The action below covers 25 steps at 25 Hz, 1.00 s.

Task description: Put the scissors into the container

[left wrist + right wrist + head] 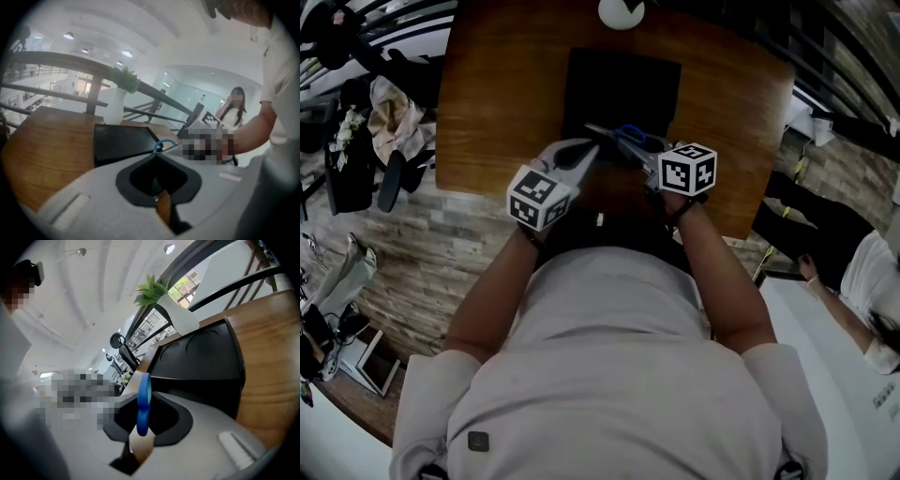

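The scissors [623, 138], with blue handles and silver blades, hang over the near edge of the black container [623, 80] on the wooden table [502, 103]. My right gripper [645, 157] is shut on a blue handle, which shows edge-on between its jaws as the scissors [142, 408] in the right gripper view [143, 380]. My left gripper [591, 150] sits just left of the scissors with its jaws together and nothing visible between them. In the left gripper view [157, 153] a blue handle loop [164, 144] shows just past its tips, in front of the container [119, 143].
A white vase [622, 11] with a green plant stands at the table's far edge, behind the container [201, 362]. A railing runs beyond the table. Another person [872, 281] stands at the right, and bags and chairs crowd the floor at the left.
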Available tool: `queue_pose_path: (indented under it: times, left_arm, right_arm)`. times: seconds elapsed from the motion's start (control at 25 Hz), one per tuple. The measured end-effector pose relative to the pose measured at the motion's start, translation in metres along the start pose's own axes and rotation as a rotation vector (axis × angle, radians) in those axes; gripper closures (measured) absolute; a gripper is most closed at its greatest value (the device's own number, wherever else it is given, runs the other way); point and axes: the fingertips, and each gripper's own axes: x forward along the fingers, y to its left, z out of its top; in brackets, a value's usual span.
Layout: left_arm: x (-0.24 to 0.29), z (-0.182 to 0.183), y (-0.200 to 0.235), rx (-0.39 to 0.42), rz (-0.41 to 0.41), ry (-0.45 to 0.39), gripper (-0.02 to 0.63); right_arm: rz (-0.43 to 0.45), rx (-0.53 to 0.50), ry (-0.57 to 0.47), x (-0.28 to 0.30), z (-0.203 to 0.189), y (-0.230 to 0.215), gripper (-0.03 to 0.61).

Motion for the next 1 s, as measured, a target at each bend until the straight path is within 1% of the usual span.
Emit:
queue_pose_path:
  times: [0.44,0.84,1.0]
  left_arm:
    - [0.011,-0.006,0.009,-0.014,-0.007,0.021,0.611]
    - [0.017,-0.013,0.008,-0.019,-0.009,0.037,0.611]
    - [0.019,-0.015,0.004,-0.023,-0.011,0.049,0.611]
  right_arm:
    - [-0.027,0.052,0.034,0.02,-0.002,-0.016,0.509]
    - [-0.037,0.075,0.057,0.026,-0.01,-0.023,0.479]
    - [-0.059,0.086,0.062,0.025,-0.013,-0.029,0.445]
